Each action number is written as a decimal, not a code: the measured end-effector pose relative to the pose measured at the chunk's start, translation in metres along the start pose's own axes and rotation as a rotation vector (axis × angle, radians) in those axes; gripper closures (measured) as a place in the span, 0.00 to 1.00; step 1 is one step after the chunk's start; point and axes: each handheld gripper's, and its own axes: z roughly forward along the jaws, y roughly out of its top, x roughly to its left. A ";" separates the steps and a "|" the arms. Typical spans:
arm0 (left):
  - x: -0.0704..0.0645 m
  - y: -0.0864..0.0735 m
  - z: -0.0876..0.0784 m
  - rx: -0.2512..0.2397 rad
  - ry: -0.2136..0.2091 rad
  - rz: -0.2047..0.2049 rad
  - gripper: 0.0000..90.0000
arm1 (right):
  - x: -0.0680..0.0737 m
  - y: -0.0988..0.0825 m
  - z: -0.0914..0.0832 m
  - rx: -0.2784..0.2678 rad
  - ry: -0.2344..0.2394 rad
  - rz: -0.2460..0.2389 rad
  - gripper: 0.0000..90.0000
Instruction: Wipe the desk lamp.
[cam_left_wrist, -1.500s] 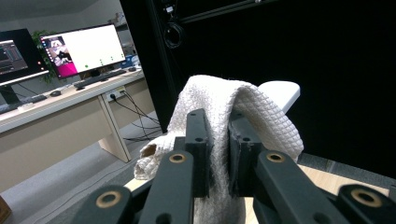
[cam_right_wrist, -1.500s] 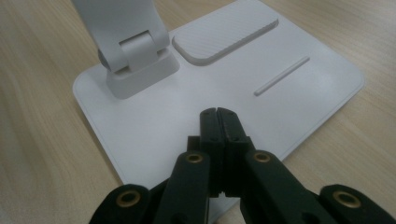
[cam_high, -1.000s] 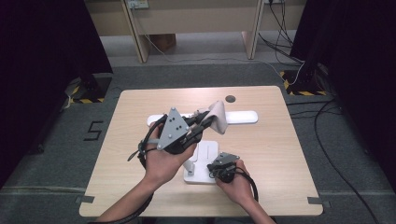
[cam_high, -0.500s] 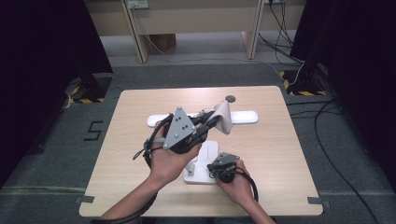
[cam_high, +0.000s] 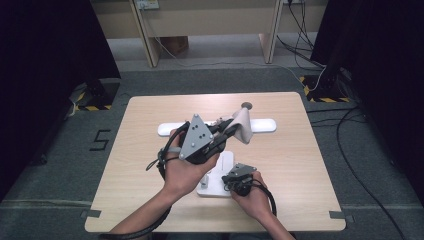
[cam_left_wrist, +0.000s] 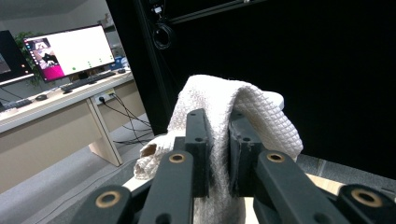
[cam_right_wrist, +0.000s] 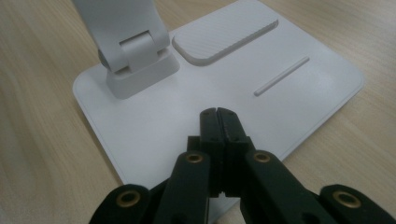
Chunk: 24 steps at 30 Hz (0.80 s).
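1. When I look from the high view, my left gripper (cam_high: 227, 134) pinches a white cloth (cam_high: 243, 125) up above the wooden table (cam_high: 150, 115). My right gripper (cam_high: 226, 179) sits low on a white stand (cam_high: 220, 186).
2. While I watch the left gripper view, both jaws squeeze the cloth (cam_left_wrist: 252, 112), which drapes over them.
3. Through the right gripper view, the jaws are pressed together with nothing between them, over the stand's (cam_right_wrist: 154, 126) flat base.

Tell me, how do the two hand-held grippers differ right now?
The left hand-held gripper is shut on a white cloth; the right hand-held gripper is shut on nothing, jaws together. The left one is raised above the table beside the stand's crossbar; the right one sits low, over the stand's white base. Both have black jaws.
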 end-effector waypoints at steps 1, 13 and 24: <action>0.000 0.000 0.000 0.002 -0.001 0.001 0.90 | 0.000 0.000 0.000 0.000 0.000 0.000 1.00; -0.003 0.001 0.004 0.003 -0.008 0.006 0.90 | -0.001 0.000 0.000 -0.003 -0.001 -0.012 1.00; -0.006 0.002 0.008 0.004 -0.013 0.007 0.90 | -0.001 0.000 0.000 -0.004 -0.001 -0.014 1.00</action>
